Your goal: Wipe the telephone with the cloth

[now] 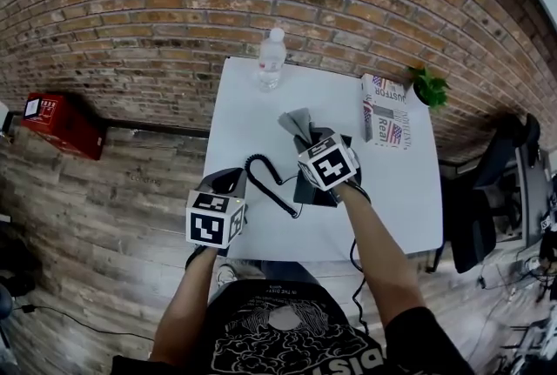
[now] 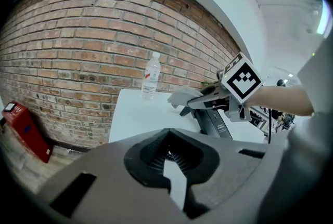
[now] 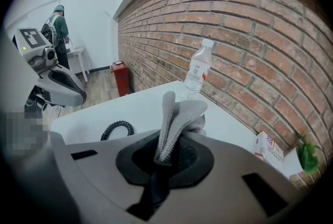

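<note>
telephone (image 1: 306,190): dark set, near the middle of the white tabletop (image 1: 244,117), a little toward the near edge; mostly covered from above by the right hand-held gripper; in the left gripper view its sloped face (image 2: 216,125) shows under that gripper.
coiled cord (image 1: 261,176): black, lying on the tabletop just left of the telephone, looping toward the near edge.
cloth (image 1: 298,123): grey knit, folded; it sticks out of the right hand-held gripper toward the far side, over the far end of the telephone.
right hand-held gripper (image 3: 169,158): clenched on the cloth (image 3: 174,119), which stands up between the jaws; it sits over the telephone.
left hand-held gripper (image 2: 174,166): jaws drawn almost together with nothing between them, only a thin sliver of white tabletop showing through; held off the near left corner of the tabletop, well apart from the telephone.
water bottle (image 1: 271,58): clear, upright, at the far edge of the tabletop by the brick wall (image 1: 174,8).
printed box (image 1: 384,110): lying at the right of the tabletop, beyond the telephone.
small plant (image 1: 430,88): green, at the far right corner, just beside the box.
red box (image 1: 61,125): on the wooden floor (image 1: 104,208) at the far left, against the wall.
</note>
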{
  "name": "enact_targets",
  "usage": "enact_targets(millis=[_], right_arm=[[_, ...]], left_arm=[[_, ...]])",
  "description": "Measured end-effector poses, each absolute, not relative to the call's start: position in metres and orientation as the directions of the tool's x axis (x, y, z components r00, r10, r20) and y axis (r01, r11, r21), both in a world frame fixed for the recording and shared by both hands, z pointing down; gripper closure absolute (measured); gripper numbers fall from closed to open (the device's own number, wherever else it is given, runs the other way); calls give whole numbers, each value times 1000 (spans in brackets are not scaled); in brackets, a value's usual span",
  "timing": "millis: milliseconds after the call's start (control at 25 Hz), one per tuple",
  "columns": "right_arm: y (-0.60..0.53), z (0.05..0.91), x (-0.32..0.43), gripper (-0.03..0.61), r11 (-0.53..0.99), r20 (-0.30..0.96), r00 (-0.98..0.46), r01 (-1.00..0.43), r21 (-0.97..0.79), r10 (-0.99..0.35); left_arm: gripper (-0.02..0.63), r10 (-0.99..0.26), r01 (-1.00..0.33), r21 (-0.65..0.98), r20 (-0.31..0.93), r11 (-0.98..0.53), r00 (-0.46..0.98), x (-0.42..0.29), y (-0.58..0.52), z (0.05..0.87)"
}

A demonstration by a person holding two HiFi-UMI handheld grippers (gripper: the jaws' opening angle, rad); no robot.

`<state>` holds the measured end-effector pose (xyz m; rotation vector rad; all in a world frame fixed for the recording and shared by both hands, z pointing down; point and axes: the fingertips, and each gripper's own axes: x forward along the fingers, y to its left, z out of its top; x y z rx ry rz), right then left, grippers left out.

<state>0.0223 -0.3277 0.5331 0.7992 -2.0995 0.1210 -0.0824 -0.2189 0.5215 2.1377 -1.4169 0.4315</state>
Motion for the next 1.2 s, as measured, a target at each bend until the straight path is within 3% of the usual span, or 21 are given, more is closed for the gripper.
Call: enact_targets(millis=[1200], right_arm=[[-251,566,22,566,765,780,-429,-636,96,-455]], left_arm=[[607,-718,-895,234,536,-379,444,-83,-179,516]])
